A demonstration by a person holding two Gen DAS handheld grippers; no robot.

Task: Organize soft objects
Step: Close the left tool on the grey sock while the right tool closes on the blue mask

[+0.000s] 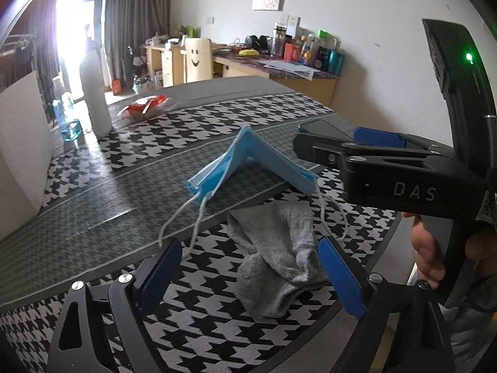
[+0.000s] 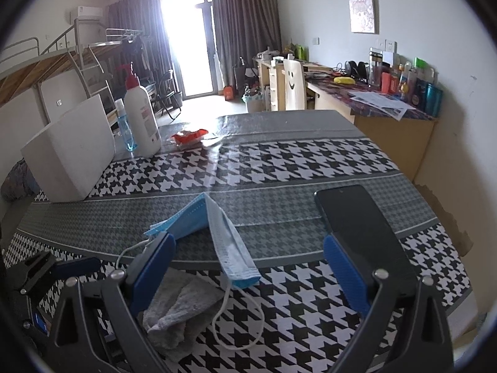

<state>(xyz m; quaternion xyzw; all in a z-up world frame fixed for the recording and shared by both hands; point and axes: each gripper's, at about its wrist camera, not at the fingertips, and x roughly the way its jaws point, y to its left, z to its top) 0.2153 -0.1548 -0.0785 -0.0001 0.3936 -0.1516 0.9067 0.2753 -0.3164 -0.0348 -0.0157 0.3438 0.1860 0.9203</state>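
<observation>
**Both grippers spread over mask and sock**

The left gripper (image 1: 248, 276) hovers low above the table (image 1: 93, 205), its jaws spread wide with nothing between the pads. In the left wrist view the grey sock (image 1: 273, 255) lies crumpled at 6 o'clock, flat on the houndstooth cloth, its toe end just beside the right-hand finger (image 1: 340, 276). The blue mask (image 1: 248, 161) stands near centre, folded like a tent with its ridge up; its white ear loops trail down toward 7 o'clock and 4 o'clock, one loop reaching close to the left-hand finger (image 1: 158, 273). Mask and sock lie near each other, the mask's near corner just beyond the sock.

The right gripper (image 2: 248, 276) also has its jaws spread, holding nothing. From the right wrist view the mask (image 2: 217, 233) sits at centre, one end pointing toward 6 o'clock, a loop curling over the cloth below it. The sock (image 2: 180, 317) shows at 7 o'clock, partly hidden by the gripper's left-hand finger (image 2: 152, 273). A dark phone (image 2: 357, 233) lies flat at 3 o'clock, beyond the other finger.

Farther back, at 10 o'clock, stand a white box (image 2: 68, 152), a white pump bottle (image 2: 141, 118) and a small blue bottle (image 2: 124, 124) just beside it; a red packet (image 2: 189, 136) lies at 11 o'clock.
</observation>
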